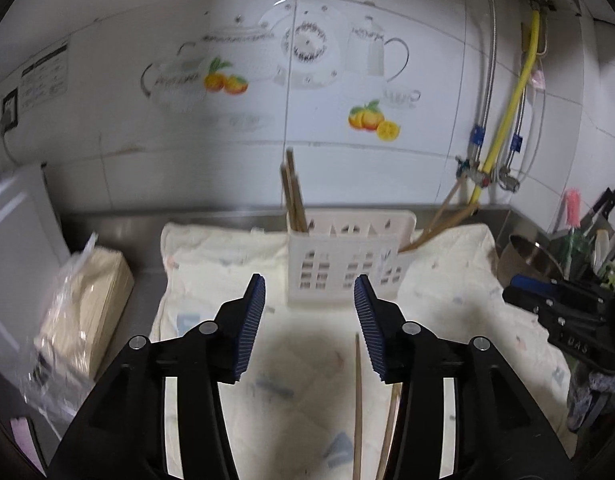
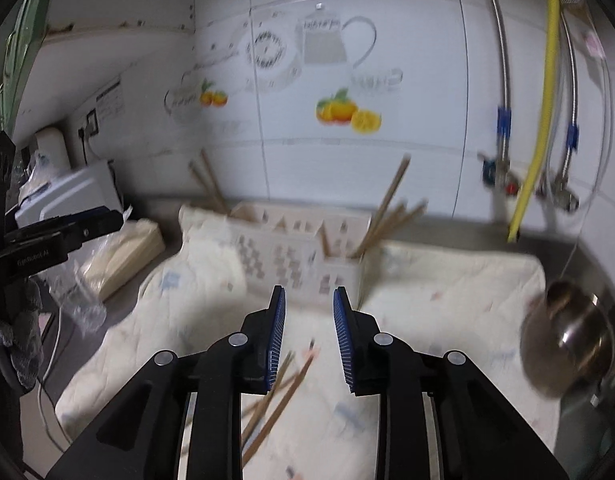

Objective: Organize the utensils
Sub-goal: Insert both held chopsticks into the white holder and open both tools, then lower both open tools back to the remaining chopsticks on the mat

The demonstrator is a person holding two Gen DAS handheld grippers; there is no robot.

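**A:** Where are the utensils at? I see a white plastic holder [image 1: 349,258] with cut-out windows, standing on the quilted cream cloth [image 1: 459,280].

**B:** Thin wooden chopsticks [image 1: 293,192] poke up from both its ends; a few loose chopsticks [image 2: 281,392] lie flat on the cloth. Left gripper [image 1: 309,292] gapes wide, right gripper [image 2: 309,304] narrower, ribbed blue pads, both empty.

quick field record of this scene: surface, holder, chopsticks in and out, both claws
surface: pale cloth on a steel counter
holder: white slotted caddy, upright on the cloth
chopsticks in holder: some at its left end, some leaning out at its right end
chopsticks loose: several on the cloth, near side
left claw: open, empty
right claw: open, empty
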